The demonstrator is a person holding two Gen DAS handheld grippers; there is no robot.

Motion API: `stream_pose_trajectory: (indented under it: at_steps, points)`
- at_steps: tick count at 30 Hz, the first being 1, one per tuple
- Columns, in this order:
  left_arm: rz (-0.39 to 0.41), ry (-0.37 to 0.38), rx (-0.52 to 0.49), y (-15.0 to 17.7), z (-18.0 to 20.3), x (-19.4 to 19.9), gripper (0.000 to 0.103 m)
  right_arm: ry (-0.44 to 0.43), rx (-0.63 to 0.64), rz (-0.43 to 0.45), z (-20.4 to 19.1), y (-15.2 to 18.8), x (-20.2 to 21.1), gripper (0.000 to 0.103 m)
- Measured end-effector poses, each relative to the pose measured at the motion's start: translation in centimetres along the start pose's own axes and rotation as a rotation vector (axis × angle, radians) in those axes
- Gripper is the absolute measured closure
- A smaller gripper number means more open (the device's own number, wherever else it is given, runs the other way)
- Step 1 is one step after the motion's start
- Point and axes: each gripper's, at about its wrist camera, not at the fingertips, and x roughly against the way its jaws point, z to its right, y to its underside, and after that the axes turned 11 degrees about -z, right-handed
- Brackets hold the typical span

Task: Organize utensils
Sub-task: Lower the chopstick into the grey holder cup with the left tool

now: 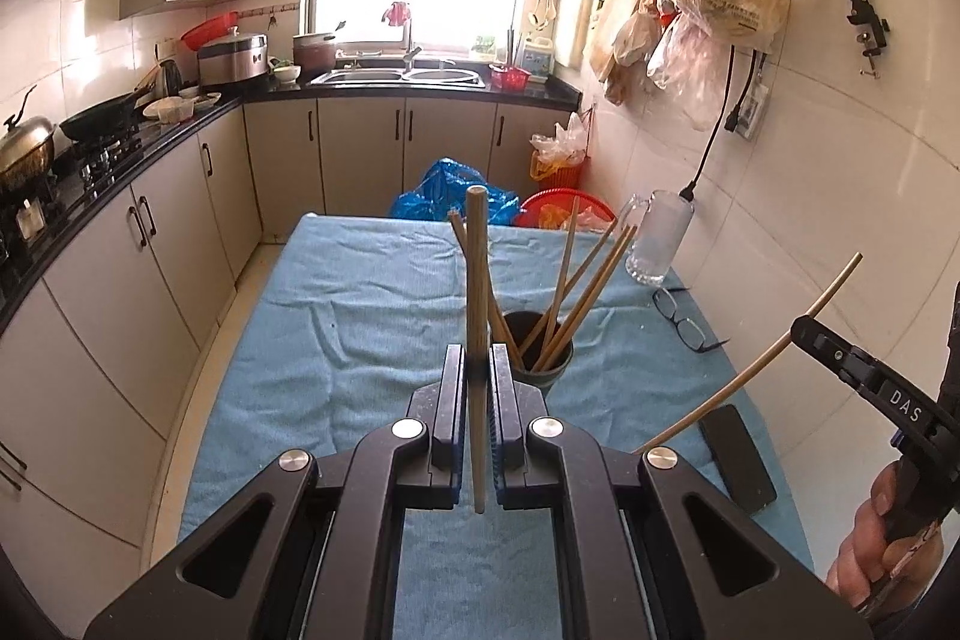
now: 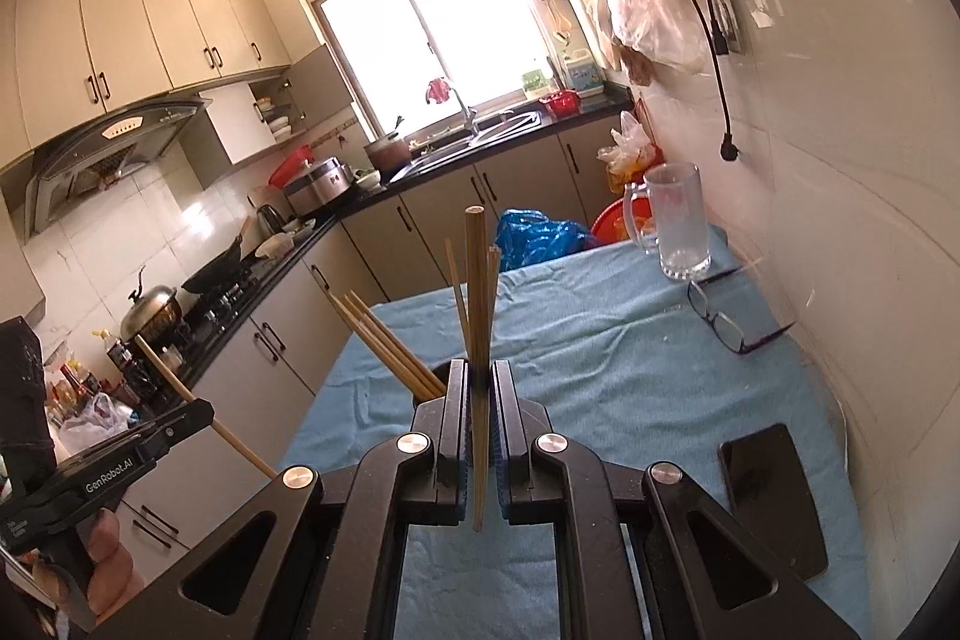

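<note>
Two grippers, left gripper (image 1: 478,364) and right gripper (image 2: 478,376), each pinch an upright chopstick (image 1: 477,316) between jaws.

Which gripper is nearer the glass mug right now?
Right, as far as I can judge. The right gripper sits nearer the glass mug; the left gripper is farther left.

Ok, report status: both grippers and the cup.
Left gripper shut on a chopstick. Right gripper shut on another chopstick. Cup upright, several chopsticks inside. Nothing blocking it.

The right tongs (image 2: 478,388) hide most of the dark cup (image 2: 441,376); its base is unseen.
</note>
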Motion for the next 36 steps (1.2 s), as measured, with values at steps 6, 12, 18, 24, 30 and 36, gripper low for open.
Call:
stream_pose_trajectory:
  at_steps: [6, 12, 18, 24, 30, 36]
  points:
    - [0.022, -0.002, 0.008, -2.2, 0.0, 0.6, 0.097, -0.014, 0.001, 0.014, -0.3, -2.0, 0.4, 0.095]
    - [0.043, 0.007, 0.021, -4.8, 0.1, 0.8, 0.097, -0.041, -0.01, 0.013, -0.6, -4.2, -0.1, 0.095]
    - [0.067, 0.016, 0.032, -7.2, 0.4, 0.6, 0.097, -0.03, -0.006, 0.028, -1.3, -6.5, -1.0, 0.095]
    - [0.072, 0.035, 0.047, -9.3, 0.6, -0.6, 0.097, -0.025, -0.013, 0.033, -1.7, -8.2, -2.6, 0.095]
    - [0.06, 0.052, 0.058, -10.6, 0.5, -2.5, 0.097, -0.016, -0.015, 0.027, -1.9, -9.5, -4.8, 0.095]
    - [0.049, 0.061, 0.059, -11.3, 0.6, -4.6, 0.097, -0.005, -0.016, 0.008, -2.0, -9.9, -7.0, 0.095]
